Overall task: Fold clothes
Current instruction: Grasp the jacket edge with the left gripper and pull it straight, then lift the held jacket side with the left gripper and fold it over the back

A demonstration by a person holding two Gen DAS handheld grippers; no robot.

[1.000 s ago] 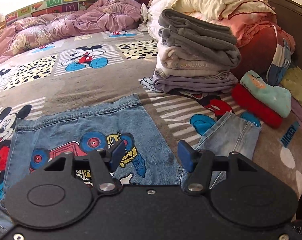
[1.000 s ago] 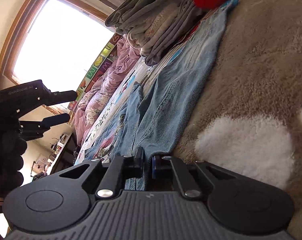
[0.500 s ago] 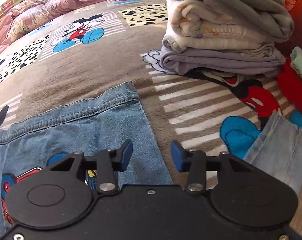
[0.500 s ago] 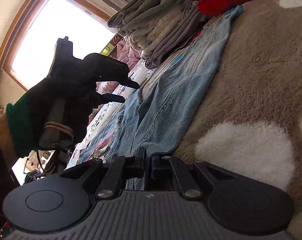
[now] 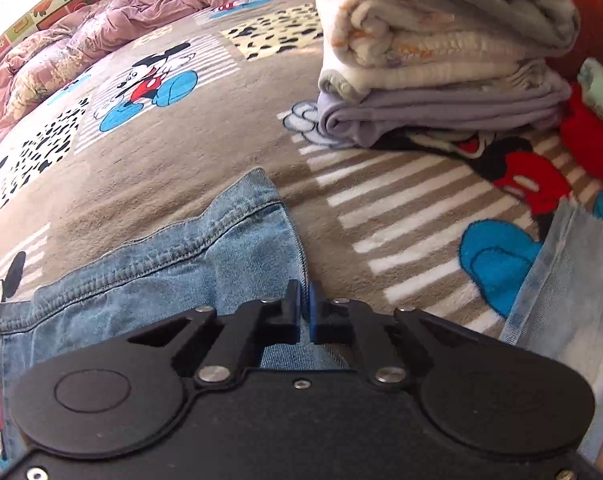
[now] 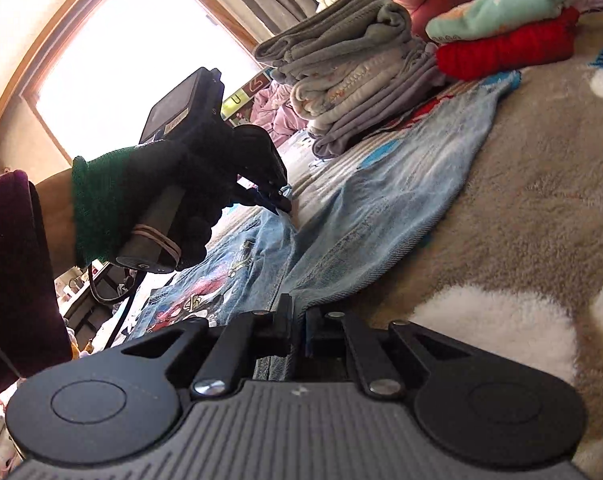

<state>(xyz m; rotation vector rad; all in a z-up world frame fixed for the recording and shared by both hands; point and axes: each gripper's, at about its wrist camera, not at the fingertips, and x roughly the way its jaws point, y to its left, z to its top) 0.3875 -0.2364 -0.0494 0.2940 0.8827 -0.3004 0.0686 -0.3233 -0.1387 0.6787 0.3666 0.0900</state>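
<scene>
Here, on the left wrist view, the left gripper (image 5: 304, 300) has just closed on the jeans (image 5: 173, 264) edge near the folded stack (image 5: 441, 80), while the right wrist view shows the right gripper (image 6: 297, 320) apparently pinching their other edge, farther from that stack, likely for a fold.

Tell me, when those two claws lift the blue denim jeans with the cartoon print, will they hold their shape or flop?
The blue denim jeans will probably flop: they lie flat and creased on the brown plush blanket. Since the left claw and right claw pinch only edges, the middle would likely sag. Thick stitched seams suggest some weight, so they shouldn't slip easily.
</scene>
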